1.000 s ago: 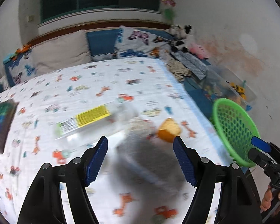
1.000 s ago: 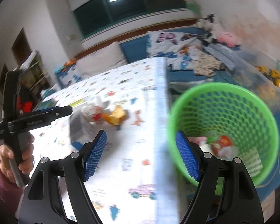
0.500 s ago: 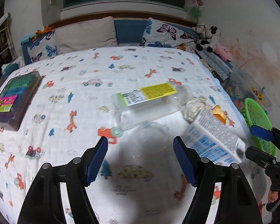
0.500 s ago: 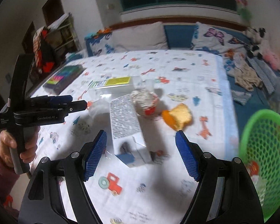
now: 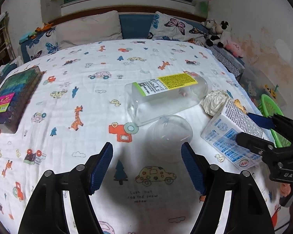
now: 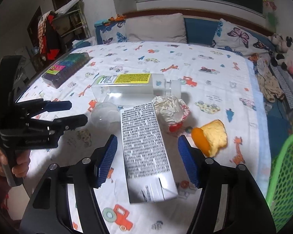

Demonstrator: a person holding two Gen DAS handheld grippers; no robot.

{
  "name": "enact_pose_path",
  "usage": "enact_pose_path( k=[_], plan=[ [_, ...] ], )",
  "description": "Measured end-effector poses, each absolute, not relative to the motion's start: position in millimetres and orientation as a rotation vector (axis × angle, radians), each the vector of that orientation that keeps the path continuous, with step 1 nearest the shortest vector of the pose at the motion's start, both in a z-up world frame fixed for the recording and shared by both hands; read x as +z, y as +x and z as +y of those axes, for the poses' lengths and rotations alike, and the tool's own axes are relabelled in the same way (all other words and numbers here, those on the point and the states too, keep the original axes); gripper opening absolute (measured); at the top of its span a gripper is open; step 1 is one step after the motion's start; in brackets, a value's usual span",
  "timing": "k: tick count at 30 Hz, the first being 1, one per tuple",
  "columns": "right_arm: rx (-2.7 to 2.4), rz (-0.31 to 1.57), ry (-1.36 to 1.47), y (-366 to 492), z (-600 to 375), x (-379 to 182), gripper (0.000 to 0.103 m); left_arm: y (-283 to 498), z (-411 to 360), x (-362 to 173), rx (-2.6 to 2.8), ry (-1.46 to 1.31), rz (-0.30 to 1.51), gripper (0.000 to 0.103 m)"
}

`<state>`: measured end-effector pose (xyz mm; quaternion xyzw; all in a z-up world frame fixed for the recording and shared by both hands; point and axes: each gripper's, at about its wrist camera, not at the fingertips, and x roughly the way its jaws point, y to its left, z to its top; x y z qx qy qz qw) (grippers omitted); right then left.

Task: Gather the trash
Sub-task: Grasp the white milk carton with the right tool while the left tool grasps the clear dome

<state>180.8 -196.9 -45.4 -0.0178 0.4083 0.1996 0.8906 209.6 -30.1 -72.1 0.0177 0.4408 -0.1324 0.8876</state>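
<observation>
Hovering over the bed (image 5: 99, 89) with jaws spread wide and holding nothing, the left tool (image 5: 146, 167) faces a clear plastic dome lid (image 5: 169, 131), which lies just in front of the clear bottle (image 5: 166, 95). The right tool (image 6: 145, 160), equally spread, straddles the milk carton (image 6: 146, 148) beside that bottle, with crumpled paper (image 6: 171, 109) and orange peel (image 6: 210, 139) nearby; the green basket (image 6: 285, 175) sits off the bed's edge.

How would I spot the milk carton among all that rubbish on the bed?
On the bed sheet, find the clear bottle with the yellow label. Nearer the camera lies the carton, the only boxy white item, covered in black print.
</observation>
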Motion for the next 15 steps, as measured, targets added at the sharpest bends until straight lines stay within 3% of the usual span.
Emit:
enact_pose_path(
  k=[3, 7, 15],
  plan=[
    [0.409, 0.858, -0.057, 188, -193, -50, 0.063, 210, -34, -75, -0.291, 0.048, 0.921, 0.070],
    [0.419, 0.870, -0.055, 190, -191, -54, 0.050, 213, -37, -79, -0.304, 0.064, 0.926, 0.070],
    [0.427, 0.844, -0.033, 176, -196, -44, 0.043, 217, -42, -82, -0.329, 0.081, 0.929, 0.070]
  ],
)
